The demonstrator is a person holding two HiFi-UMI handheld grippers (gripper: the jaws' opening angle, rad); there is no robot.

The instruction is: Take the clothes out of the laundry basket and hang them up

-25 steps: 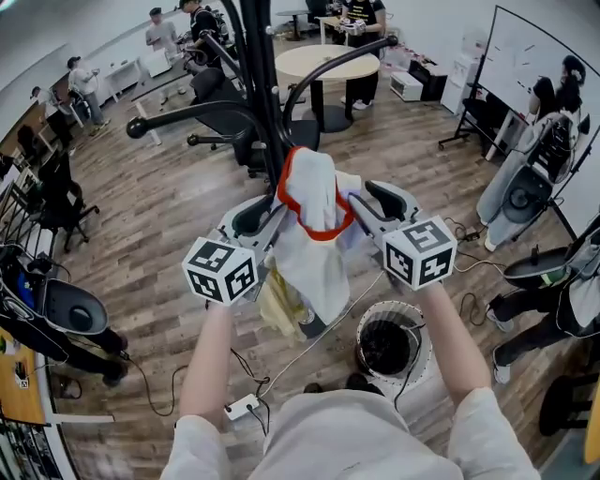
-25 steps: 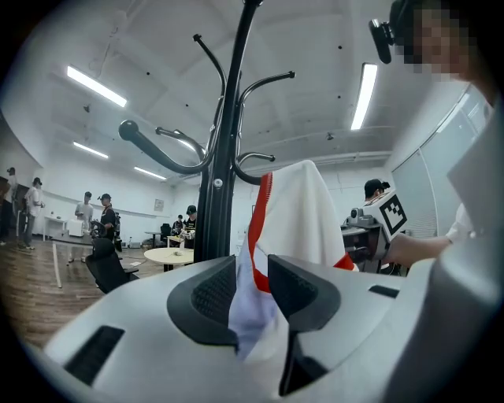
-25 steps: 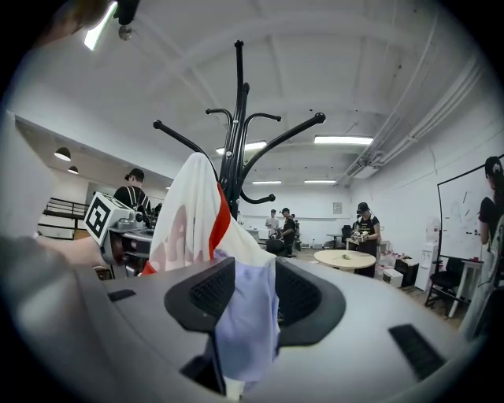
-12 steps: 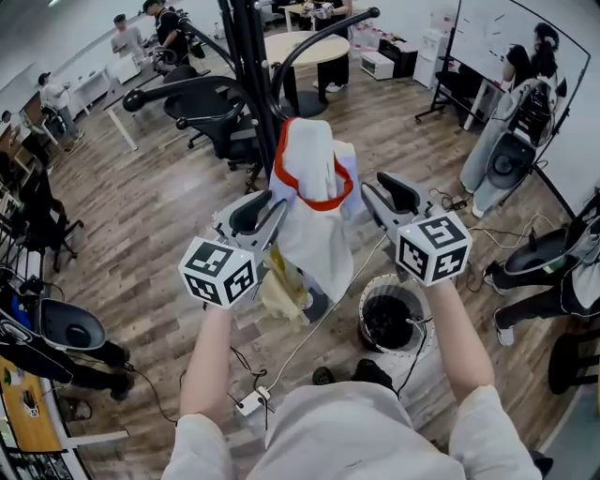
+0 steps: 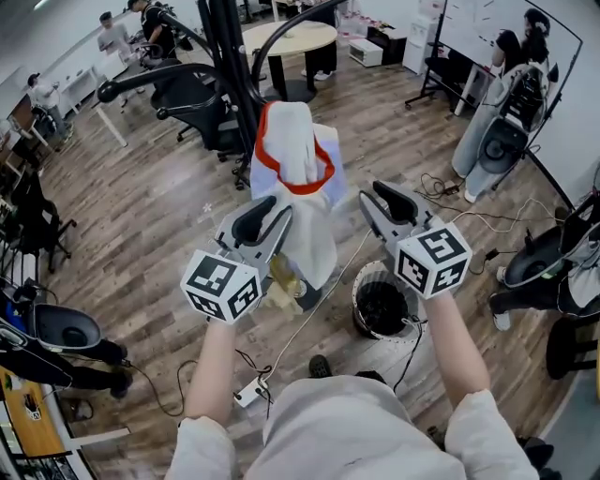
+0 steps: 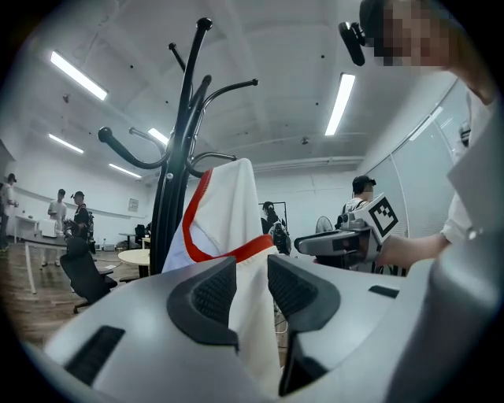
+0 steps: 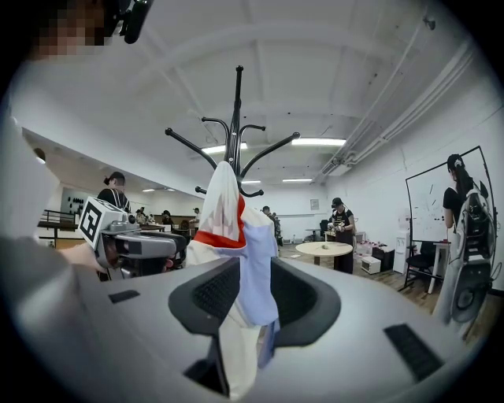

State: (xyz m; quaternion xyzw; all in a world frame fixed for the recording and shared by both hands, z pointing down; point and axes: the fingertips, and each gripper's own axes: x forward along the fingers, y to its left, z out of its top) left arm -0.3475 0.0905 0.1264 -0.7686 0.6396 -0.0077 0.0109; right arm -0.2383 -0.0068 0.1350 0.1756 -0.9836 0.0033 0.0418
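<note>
A white garment (image 5: 295,178) with a red collar and a light blue panel hangs on the black coat rack (image 5: 225,56). My left gripper (image 5: 272,220) is at the garment's lower left edge with its jaws apart. The cloth (image 6: 228,220) fills the gap between them, and no pad presses on it. My right gripper (image 5: 377,202) is off to the right, apart from the garment. Its jaws have just been closing with nothing between them, and the garment (image 7: 232,228) hangs beyond the gap. The white mesh laundry basket (image 5: 364,281) stands on the floor below, dark inside.
A yellowish cloth (image 5: 281,286) shows under my left gripper. Office chairs (image 5: 202,98) and a round table (image 5: 286,37) stand behind the rack. People stand at the far left and by the whiteboard (image 5: 469,28). A power strip (image 5: 248,394) and cables lie near my feet.
Both grippers have drawn back toward me, away from the top of the garment. The garment stays hanging on the rack. The right jaws have narrowed.
</note>
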